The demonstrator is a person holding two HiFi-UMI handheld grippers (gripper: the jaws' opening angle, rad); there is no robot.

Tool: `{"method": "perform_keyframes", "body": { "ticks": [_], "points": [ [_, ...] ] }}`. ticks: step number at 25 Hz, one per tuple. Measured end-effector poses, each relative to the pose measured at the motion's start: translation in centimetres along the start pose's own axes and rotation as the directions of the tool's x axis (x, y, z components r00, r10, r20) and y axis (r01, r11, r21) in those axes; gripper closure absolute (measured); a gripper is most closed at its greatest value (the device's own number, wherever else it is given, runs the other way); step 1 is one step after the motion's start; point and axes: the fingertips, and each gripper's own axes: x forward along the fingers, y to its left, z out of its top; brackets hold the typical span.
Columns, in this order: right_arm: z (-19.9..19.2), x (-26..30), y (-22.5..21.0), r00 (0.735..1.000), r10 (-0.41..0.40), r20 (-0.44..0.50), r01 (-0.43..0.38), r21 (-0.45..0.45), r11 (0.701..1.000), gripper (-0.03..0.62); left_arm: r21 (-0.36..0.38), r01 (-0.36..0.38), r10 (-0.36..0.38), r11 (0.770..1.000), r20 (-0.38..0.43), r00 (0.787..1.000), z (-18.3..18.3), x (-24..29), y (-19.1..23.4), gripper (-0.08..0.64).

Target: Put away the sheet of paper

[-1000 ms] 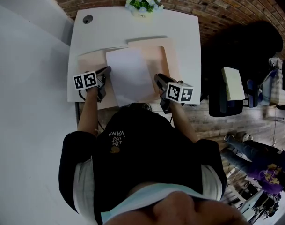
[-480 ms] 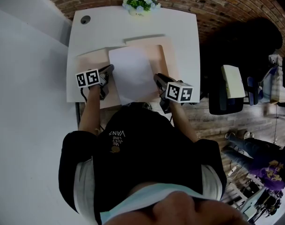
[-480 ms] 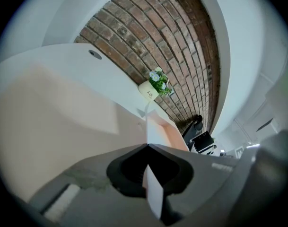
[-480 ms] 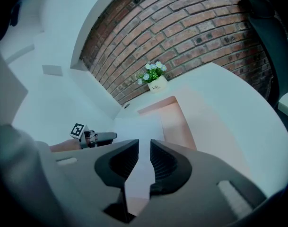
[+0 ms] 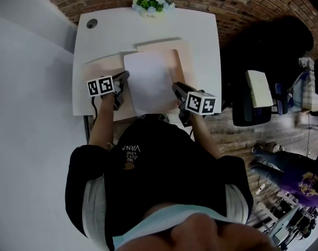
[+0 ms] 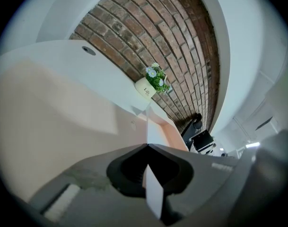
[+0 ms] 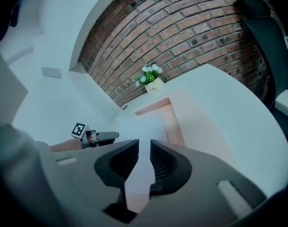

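Gripping the sheet (image 5: 151, 82) by its left edge, my left gripper (image 5: 124, 77) is clamped on it. My right gripper (image 5: 175, 86) stands slightly parted at the right edge. The sheet is over the folder (image 5: 183, 61) on the desk (image 5: 200, 30).

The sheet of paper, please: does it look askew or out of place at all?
Slightly. The sheet of paper lies a little skewed on the peach folder, not squared with its edges. The left gripper is shut on its left edge; the right gripper is open beside it. No damage shows.
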Motion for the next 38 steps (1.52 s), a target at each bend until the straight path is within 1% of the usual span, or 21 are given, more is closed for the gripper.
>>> {"method": "perform_keyframes", "body": {
  "ticks": [12,23,38],
  "points": [
    [0.3,-0.8,-1.1,1.000,-0.010,0.014,0.010,0.015,1.000,0.518,-0.009,0.008,-0.008,1.000,-0.011,1.000,0.0,1.8,-0.8,0.561],
    [0.5,-1.3,-2.1,1.000,-0.016,0.023,0.016,0.031,0.999,0.518,-0.062,0.034,-0.034,0.998,0.002,0.999,-0.2,3.4,-1.5,0.560],
    [0.8,-1.9,-2.9,0.999,-0.024,0.030,0.023,0.042,0.999,0.518,-0.076,0.058,-0.058,0.995,-0.007,0.998,-0.8,5.4,-3.0,0.561]
  ]
}}
